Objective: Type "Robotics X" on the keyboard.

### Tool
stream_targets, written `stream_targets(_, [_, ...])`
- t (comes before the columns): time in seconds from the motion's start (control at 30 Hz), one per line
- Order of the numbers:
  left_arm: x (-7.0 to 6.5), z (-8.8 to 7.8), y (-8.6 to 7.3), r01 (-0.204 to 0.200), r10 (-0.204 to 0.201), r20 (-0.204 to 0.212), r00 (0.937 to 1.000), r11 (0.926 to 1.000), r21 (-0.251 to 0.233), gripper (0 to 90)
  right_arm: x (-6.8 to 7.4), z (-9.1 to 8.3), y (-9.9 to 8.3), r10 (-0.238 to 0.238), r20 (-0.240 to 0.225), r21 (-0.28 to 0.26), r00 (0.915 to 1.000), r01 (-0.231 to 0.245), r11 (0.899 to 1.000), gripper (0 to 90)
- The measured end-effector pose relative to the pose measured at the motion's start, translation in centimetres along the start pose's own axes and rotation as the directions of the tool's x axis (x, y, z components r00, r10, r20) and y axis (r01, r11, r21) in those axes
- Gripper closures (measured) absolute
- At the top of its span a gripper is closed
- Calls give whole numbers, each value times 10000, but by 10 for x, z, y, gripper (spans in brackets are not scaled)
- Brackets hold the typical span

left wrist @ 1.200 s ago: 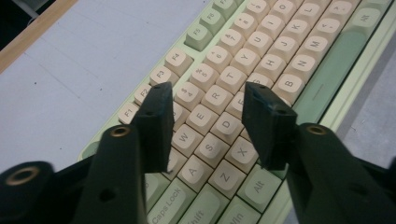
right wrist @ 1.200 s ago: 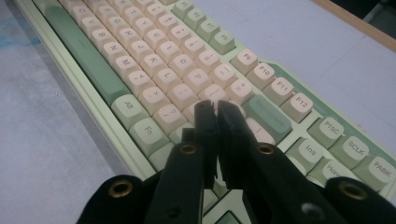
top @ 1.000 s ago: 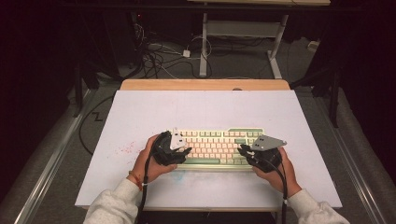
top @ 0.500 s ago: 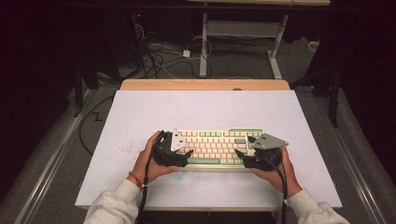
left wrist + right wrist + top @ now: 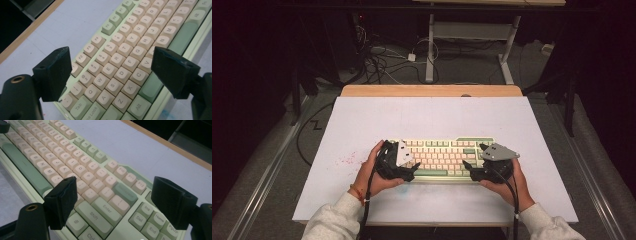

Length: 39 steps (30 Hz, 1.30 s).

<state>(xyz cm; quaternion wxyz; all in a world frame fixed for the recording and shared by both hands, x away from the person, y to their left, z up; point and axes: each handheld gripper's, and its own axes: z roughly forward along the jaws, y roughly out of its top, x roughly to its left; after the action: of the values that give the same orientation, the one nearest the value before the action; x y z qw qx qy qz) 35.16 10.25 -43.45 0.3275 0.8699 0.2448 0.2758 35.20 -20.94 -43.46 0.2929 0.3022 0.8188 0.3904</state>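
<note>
A pale green keyboard point(image 5: 442, 157) with cream keys lies across the near middle of the white table top point(image 5: 427, 117). My left gripper point(image 5: 410, 170) sits over the keyboard's left end. Its jaws have just been opening and stand wide apart above the letter keys point(image 5: 117, 65), with nothing gripped. My right gripper point(image 5: 470, 170) hovers over the right end. Its jaws have likewise just been opening, and they are spread over the Enter and Shift keys point(image 5: 107, 207) without pressing on anything. A hand in a light sleeve holds each gripper.
A wooden strip point(image 5: 432, 90) borders the table's far edge. Faint red specks point(image 5: 346, 161) mark the surface left of the keyboard. Beyond the table are floor cables point(image 5: 387, 60) and a desk frame point(image 5: 472, 35). Bare table lies behind the keyboard.
Both grippers' jaws stand wider apart than a second ago. The hands and the keyboard have stayed where they were.
</note>
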Motion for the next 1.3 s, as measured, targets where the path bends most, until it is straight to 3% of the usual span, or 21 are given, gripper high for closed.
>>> stream_targets(0.47, [1, -13, 1, -228, 218, -232, 9995, 9988, -424, 156, 4, -11, 4, -340, 204, -54, 9992, 341, 9994, 217])
stream_targets(0.83, [-9, -22, 2, -824, 803, -421, 9959, 9952, -522, 156, 5, -29, 3, -483, 437, -268, 9979, 495, 9984, 217])
stream_targets(1.3, [-14, -35, -5, -895, 863, -476, 9951, 9935, -709, 156, 10, -42, 1, -650, 415, -414, 9970, 667, 9969, 236])
